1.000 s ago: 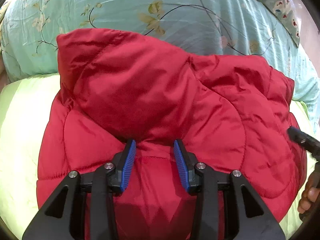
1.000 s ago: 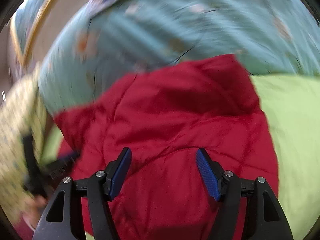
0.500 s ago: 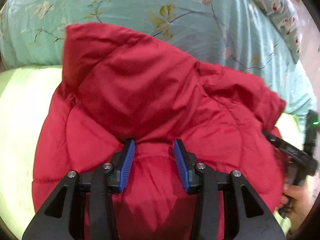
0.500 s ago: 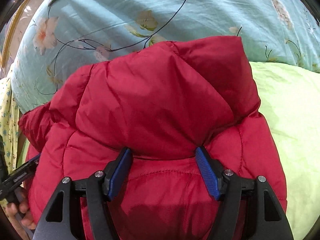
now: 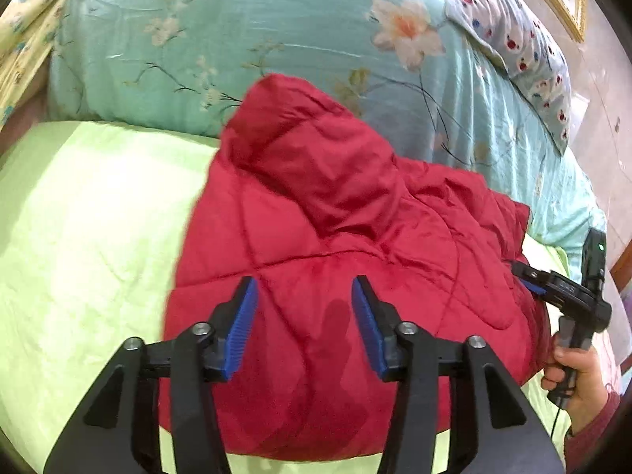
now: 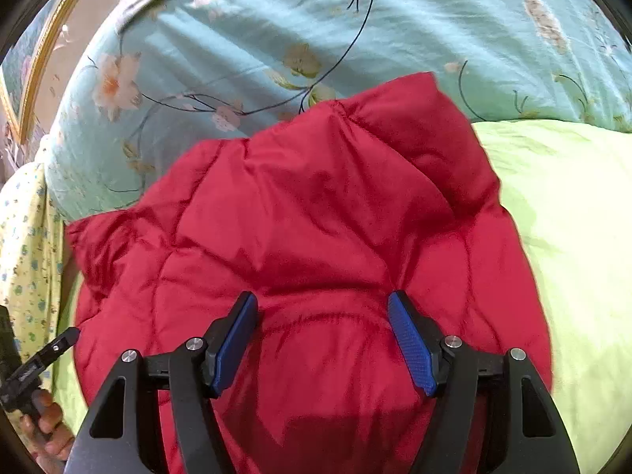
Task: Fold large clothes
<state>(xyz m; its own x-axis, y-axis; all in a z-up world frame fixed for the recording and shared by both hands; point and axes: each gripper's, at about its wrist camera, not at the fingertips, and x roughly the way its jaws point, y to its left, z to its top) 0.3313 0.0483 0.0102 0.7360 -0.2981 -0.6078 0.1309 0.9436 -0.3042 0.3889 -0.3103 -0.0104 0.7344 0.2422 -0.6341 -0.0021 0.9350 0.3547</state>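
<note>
A red quilted puffer jacket (image 5: 335,245) lies folded in a thick bundle on a light green bed sheet (image 5: 87,217), its hood end toward the far side. It also shows in the right wrist view (image 6: 316,229). My left gripper (image 5: 304,296) is open and empty, hovering just above the jacket's near part. My right gripper (image 6: 322,306) is open and empty above the jacket's near part. The right gripper also shows at the jacket's right edge in the left wrist view (image 5: 553,284). The left gripper shows at the left edge of the right wrist view (image 6: 43,355).
A teal floral quilt (image 5: 256,39) is bunched behind the jacket. A spotted pillow (image 5: 521,31) lies at the far right. A yellow floral cloth (image 6: 23,256) hangs at the bed's side. A gold picture frame (image 6: 43,47) is on the wall.
Both grippers have drawn back and up from the jacket. The left gripper has shifted left, so more green sheet shows. The jacket stays folded.
</note>
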